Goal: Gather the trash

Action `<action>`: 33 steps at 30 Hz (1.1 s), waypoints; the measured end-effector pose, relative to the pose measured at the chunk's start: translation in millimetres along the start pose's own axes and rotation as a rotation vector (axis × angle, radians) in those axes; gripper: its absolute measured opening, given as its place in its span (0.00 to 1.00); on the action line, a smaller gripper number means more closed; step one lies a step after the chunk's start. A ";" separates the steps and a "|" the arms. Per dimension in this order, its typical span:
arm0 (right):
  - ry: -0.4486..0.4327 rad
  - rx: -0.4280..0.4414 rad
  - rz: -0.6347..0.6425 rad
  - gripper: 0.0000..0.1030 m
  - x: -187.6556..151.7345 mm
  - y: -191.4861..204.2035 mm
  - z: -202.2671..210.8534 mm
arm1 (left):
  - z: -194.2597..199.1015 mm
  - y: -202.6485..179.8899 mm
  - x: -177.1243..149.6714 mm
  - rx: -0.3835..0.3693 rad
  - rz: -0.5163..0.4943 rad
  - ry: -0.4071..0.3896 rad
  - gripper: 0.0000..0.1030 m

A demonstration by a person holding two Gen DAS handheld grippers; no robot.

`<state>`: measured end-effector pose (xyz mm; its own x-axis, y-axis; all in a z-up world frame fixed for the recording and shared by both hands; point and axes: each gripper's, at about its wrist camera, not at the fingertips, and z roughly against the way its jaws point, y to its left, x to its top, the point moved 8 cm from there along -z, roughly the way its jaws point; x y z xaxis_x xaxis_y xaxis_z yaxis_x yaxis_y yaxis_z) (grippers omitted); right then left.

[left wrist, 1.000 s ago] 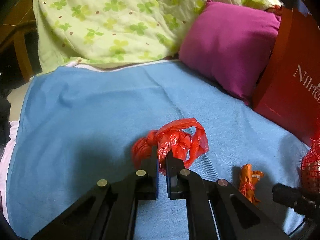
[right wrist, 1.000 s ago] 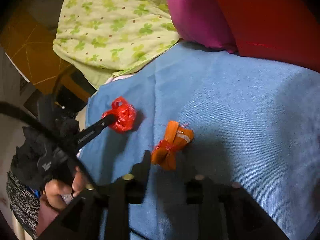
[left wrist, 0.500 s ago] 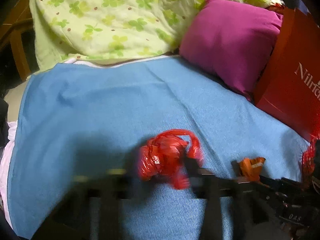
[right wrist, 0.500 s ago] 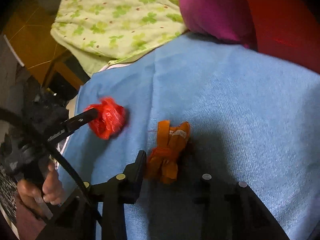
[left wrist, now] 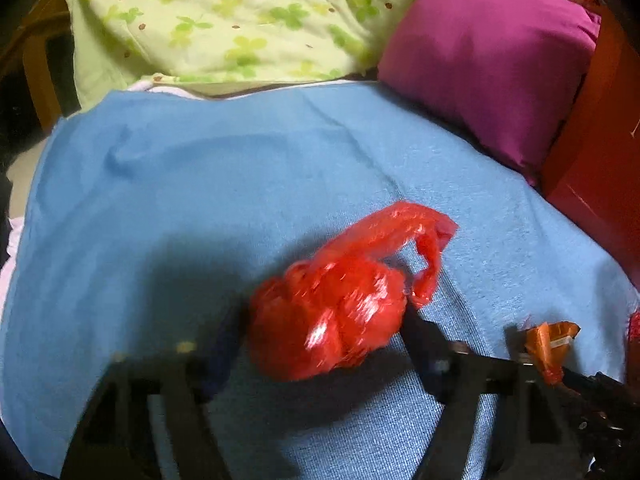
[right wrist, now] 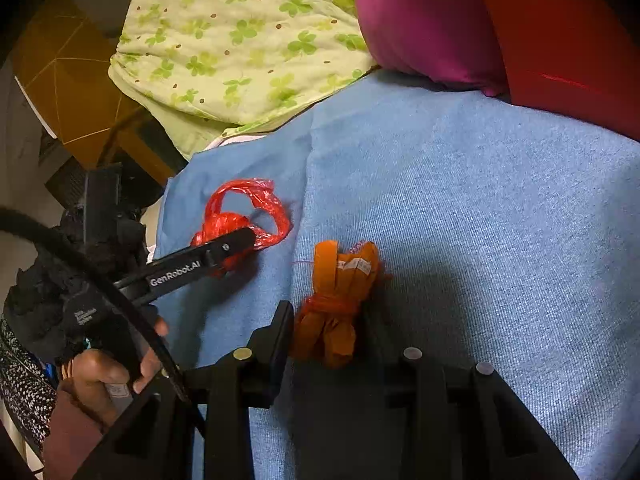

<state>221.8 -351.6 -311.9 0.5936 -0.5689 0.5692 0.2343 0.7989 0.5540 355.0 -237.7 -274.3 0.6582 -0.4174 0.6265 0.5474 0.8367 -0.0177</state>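
A: Change since a second ago: the left gripper (left wrist: 324, 344), then pinched tight at the edge of the red plastic bag (left wrist: 340, 312), has come down over it. Its jaws sprang wide and have just been closing in again. The knotted bundle now sits between them on the blue blanket (left wrist: 200, 184). View is blurred; I cannot tell whether the pads press yet.

B: And the right?

A: The right gripper (right wrist: 326, 332) has slid forward so the orange wrapper (right wrist: 336, 300) lies between its jaws. They stand narrowly apart, the left finger (right wrist: 280, 328) against the wrapper's side. The other finger is in shadow, so a real pinch is not confirmed.

B: Notes on doing the grasp well?

A: Judgement only. Left: take the dense knotted body, not the loose handle loop, which would likely slip or stretch. Close until the film gives. Right: keep the tips low to the blanket, but avoid catching cloth. Both pieces look light and crushable, so gentle closure should do. Lift straight up. The two grippers are near each other; keep them apart.
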 end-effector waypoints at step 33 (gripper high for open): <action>-0.308 0.069 0.195 0.36 -19.5 71.4 250.6 | 290.2 -108.8 -78.1 0.175 -0.087 -0.325 0.33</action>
<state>34.0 -332.5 -131.2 0.3598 -0.4474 0.8187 0.0806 0.8891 0.4505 94.0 -193.2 -95.2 0.3996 -0.3792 0.8346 0.4791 0.8626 0.1626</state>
